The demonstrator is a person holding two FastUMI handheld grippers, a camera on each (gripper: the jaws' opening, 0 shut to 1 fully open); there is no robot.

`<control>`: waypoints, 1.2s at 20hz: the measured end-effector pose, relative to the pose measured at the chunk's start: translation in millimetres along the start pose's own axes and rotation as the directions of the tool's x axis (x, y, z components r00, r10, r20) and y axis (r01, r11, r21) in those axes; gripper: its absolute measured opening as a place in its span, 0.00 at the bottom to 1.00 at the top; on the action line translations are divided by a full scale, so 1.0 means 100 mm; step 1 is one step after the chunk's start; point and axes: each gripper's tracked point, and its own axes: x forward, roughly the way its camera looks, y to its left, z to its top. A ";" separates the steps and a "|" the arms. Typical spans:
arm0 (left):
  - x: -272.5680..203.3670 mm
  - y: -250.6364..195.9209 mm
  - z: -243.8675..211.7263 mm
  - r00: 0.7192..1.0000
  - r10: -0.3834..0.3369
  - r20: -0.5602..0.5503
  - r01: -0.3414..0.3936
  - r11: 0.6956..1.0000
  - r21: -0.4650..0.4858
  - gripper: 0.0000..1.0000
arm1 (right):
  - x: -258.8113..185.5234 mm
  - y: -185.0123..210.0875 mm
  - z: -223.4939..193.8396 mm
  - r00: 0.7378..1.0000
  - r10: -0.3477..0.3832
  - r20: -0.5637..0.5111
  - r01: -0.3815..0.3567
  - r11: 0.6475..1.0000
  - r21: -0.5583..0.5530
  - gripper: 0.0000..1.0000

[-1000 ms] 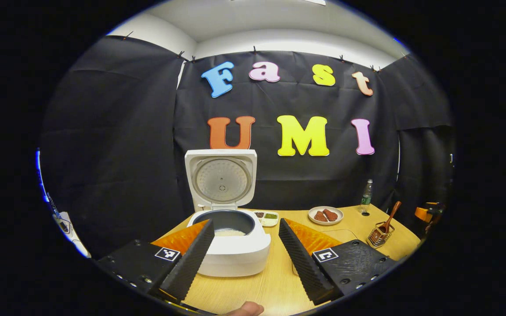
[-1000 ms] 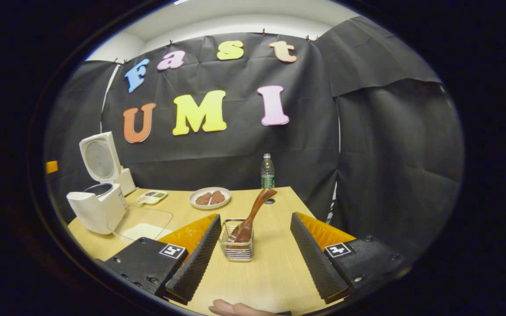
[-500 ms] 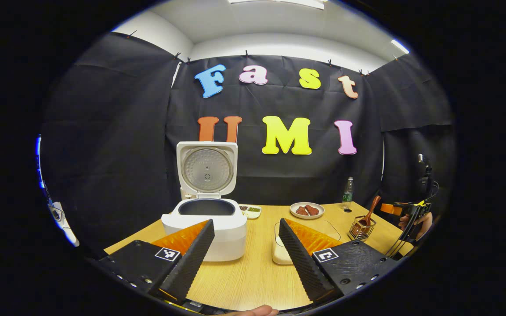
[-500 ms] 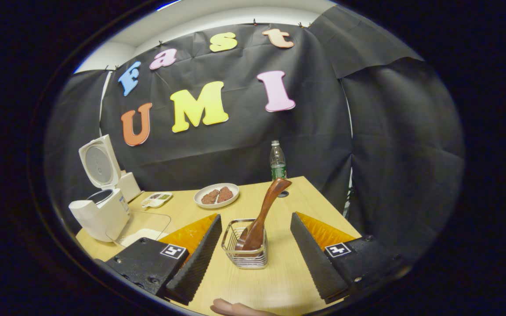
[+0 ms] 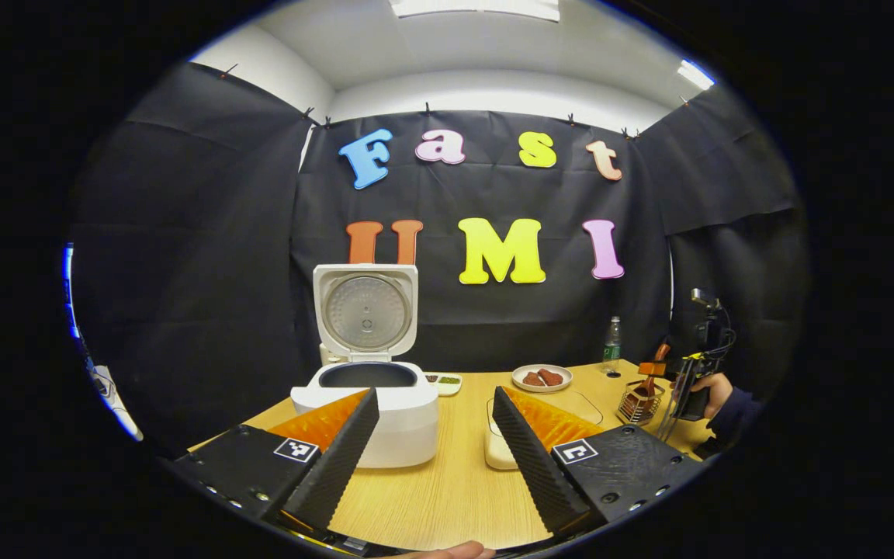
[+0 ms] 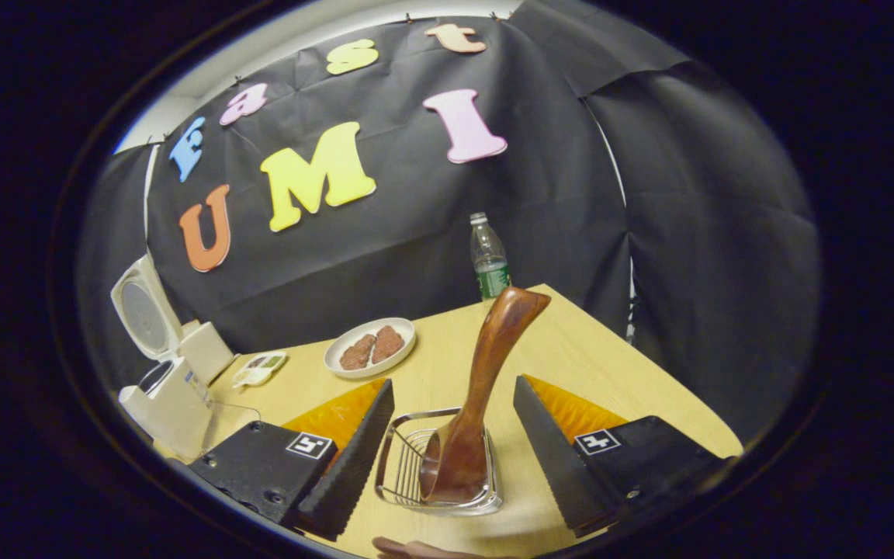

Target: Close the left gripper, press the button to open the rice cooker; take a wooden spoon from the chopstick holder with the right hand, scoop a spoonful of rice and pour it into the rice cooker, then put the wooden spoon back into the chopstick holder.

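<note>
The white rice cooker (image 5: 373,392) (image 6: 168,388) stands with its lid up on the wooden table (image 5: 447,481). In the left gripper view my left gripper (image 5: 435,400) hangs open in front of it, apart from it. A clear container of rice (image 5: 497,450) sits right of the cooker. In the right gripper view a brown wooden spoon (image 6: 474,411) stands bowl-down in the wire chopstick holder (image 6: 416,481), its handle leaning up to the right. My right gripper (image 6: 453,392) is open, one finger on each side of the spoon, not touching it. The holder (image 5: 637,402) and the right gripper (image 5: 658,371) also appear far right.
At the back of the table are a white plate with brown food (image 6: 369,347), a small sauce dish (image 6: 258,369) and a green-labelled water bottle (image 6: 489,260). A person's hand and sleeve (image 5: 726,400) hold the right gripper. The table edge runs close behind the holder.
My left gripper has drawn back from the cooker, which now looks smaller and farther. My right gripper has closed in on the holder, so the spoon stands between its fingers.
</note>
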 end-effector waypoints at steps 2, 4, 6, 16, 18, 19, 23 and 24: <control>0.00 0.00 -0.14 0.999 0.000 -0.043 0.001 1.000 0.012 0.94 | 0.11 -0.01 0.05 1.000 0.009 0.019 -0.009 0.999 0.035 0.98; -0.02 -0.13 -0.14 0.998 -0.036 -0.041 0.038 0.999 0.035 0.94 | 0.22 -0.01 0.04 0.999 0.035 0.016 -0.036 0.997 0.074 0.96; -0.03 -0.19 -0.15 0.997 -0.060 -0.041 0.062 0.997 0.051 0.94 | 0.27 -0.03 -0.06 0.999 0.028 -0.019 -0.026 0.997 0.079 0.85; -0.20 -0.29 -0.06 0.993 -0.114 -0.004 0.114 0.992 0.062 0.94 | -0.11 0.05 0.26 0.997 0.012 0.080 -0.020 0.996 0.091 0.15; -0.25 -0.25 -0.04 0.993 -0.115 0.003 0.115 0.992 0.044 0.94 | -0.25 0.20 0.40 0.993 0.025 0.115 -0.030 0.999 0.044 0.13; -0.28 -0.22 -0.01 0.994 -0.112 0.008 0.112 0.993 0.035 0.94 | -0.34 0.28 0.48 0.990 0.032 0.136 -0.034 0.999 0.017 0.12; -0.37 -0.09 0.06 0.995 -0.097 0.020 0.097 0.995 0.002 0.94 | -0.65 0.54 0.72 0.982 0.009 0.186 0.002 0.998 -0.059 0.09; -0.40 -0.06 0.07 0.995 -0.092 0.024 0.092 0.996 -0.004 0.94 | -0.73 0.66 0.77 0.980 0.019 0.198 -0.003 0.997 -0.078 0.11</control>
